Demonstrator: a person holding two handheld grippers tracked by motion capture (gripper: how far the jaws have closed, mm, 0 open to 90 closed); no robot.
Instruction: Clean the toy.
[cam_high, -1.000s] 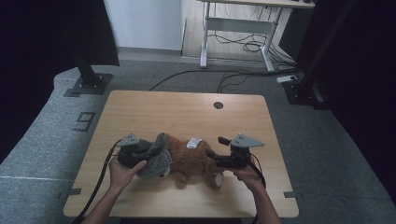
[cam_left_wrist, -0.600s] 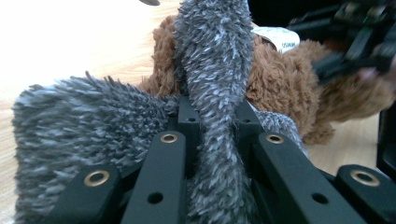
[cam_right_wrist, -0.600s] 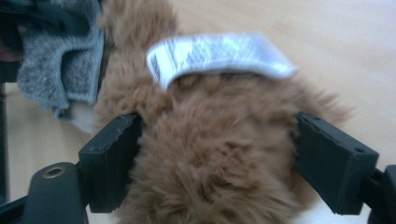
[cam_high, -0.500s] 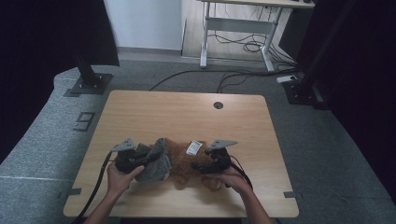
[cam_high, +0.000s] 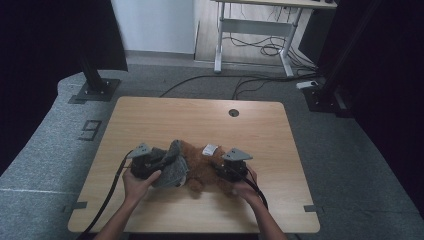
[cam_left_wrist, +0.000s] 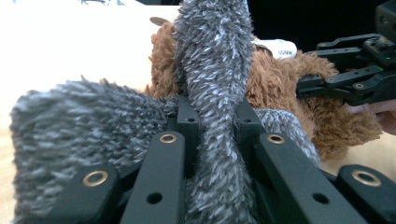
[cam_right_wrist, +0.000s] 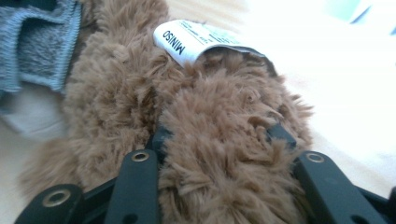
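A brown plush toy (cam_high: 200, 165) lies near the table's front, partly dressed in a grey fuzzy garment (cam_high: 175, 170). My left gripper (cam_high: 167, 162) is shut on a fold of that grey fabric (cam_left_wrist: 215, 46), which stands up between the jaws of the left gripper (cam_left_wrist: 215, 112). My right gripper (cam_high: 220, 170) has just been closing its jaws and now pinches a tuft of the toy's brown fur (cam_right_wrist: 219, 140). A white sewn-in label (cam_right_wrist: 196, 39) sticks out of the plush just beyond. The right gripper (cam_left_wrist: 336, 84) shows past the toy (cam_left_wrist: 280, 79) in the left gripper view.
The wooden table (cam_high: 200, 120) has a round cable hole (cam_high: 233, 112) near its far edge. A black stand base (cam_high: 95, 90) sits on the floor at the far left, and another base (cam_high: 320, 97) at the far right. Cables trail from both grippers toward the front edge.
The right gripper has moved left and down onto the plush toy and its jaws have closed on the fur. The left gripper keeps its hold on the grey fabric, hardly moved.
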